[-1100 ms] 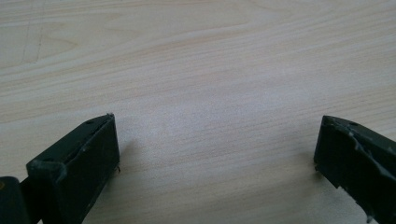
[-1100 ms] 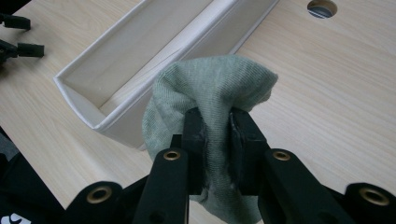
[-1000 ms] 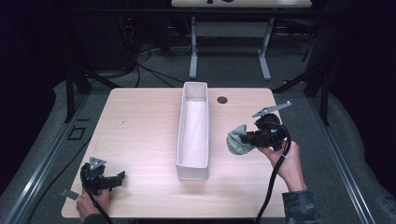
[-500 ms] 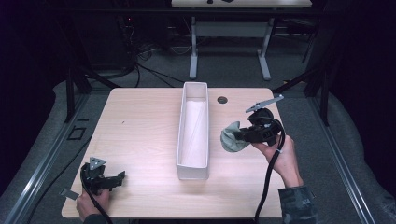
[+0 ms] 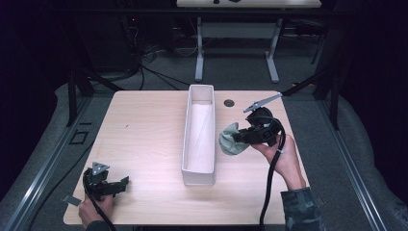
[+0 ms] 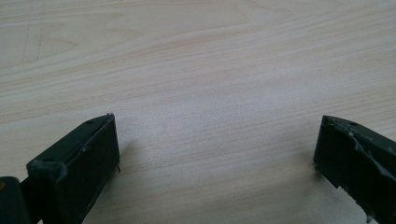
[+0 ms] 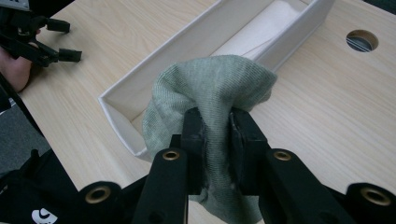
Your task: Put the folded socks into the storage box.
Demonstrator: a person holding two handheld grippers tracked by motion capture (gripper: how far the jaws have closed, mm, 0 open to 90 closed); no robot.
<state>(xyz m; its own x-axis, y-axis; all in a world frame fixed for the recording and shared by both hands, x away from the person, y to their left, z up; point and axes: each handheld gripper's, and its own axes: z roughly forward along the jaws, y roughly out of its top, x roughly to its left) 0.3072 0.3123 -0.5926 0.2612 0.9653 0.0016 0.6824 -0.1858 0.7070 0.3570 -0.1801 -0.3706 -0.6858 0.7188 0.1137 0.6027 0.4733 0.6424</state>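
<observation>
In the high view, the left gripper [image 5: 122, 183] sits at the lower left of the frame, low on the wooden table [image 5: 144, 125], held by a hand [image 5: 92, 211] at the bottom edge. Its jaws stand spread wide; the left gripper view shows both black jaws far apart with bare wood grain between them and nothing in their reach. At the centre of the frame a long, narrow white tray [image 5: 198, 137] runs from the upper middle toward the lower middle of the table. Just right of the tray's right wall hangs a grey-green cloth [image 5: 230, 140], bunched and pinched by the right gripper [image 5: 239, 138], whose jaws are clamped on it. In the right gripper view the cloth [image 7: 210, 98] drapes over the jaws, above the tray's near end [image 7: 140, 112]. The right hand [image 5: 284, 159] holds that gripper right of centre. A round hole [image 5: 228, 102] lies in the tabletop at the upper middle.
</observation>
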